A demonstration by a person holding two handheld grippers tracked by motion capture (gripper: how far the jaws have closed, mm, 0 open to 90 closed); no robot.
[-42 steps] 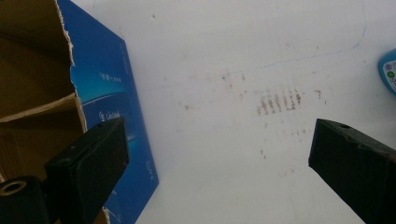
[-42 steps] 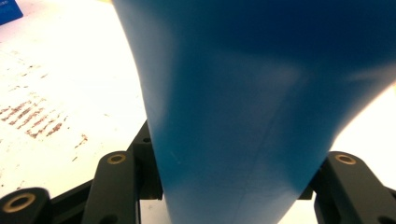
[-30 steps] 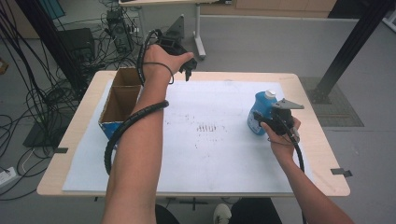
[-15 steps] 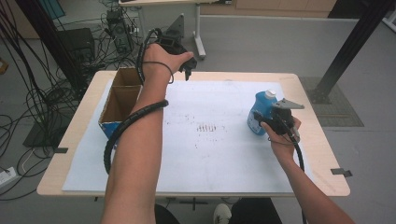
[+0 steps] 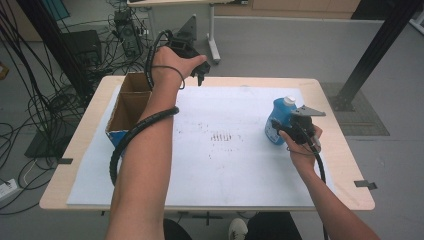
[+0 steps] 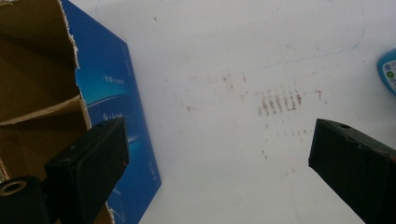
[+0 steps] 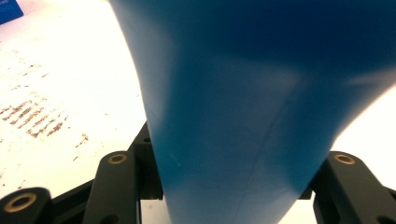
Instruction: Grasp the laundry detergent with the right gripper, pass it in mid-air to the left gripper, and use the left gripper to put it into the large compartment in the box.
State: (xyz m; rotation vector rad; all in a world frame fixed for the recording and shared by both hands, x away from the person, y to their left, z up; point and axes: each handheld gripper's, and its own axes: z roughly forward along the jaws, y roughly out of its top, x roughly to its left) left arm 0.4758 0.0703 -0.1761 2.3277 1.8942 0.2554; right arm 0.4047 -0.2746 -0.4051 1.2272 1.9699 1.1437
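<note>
The right gripper [image 5: 286,131] clamps a blue plastic bottle [image 5: 280,119] with a pale cap, its jaws pressed against both flanks of the body, seen close up in the right gripper view [image 7: 261,116]. The bottle stands upright on the white sheet [image 5: 235,165], well to the right of the cardboard box [image 5: 131,107]. The person's right hand [image 5: 302,145] wraps the gripper's handle just nearer the table's front edge than the bottle.

The left gripper [image 5: 200,75] is held over the tabletop's [image 5: 345,165] far edge, just right of the box's far corner, jaws spread wide and empty; the left gripper view shows the two black jaws well apart above the sheet [image 6: 243,56]. Its cable [image 5: 135,135] loops along the left forearm.

The open box, brown inside with blue printed walls [image 6: 116,107] and an inner divider, sits at the sheet's left edge. A patch of brownish marks [image 5: 223,136] stains the sheet between box and bottle. Cables [image 5: 30,110] and equipment lie on the floor left of the box.
</note>
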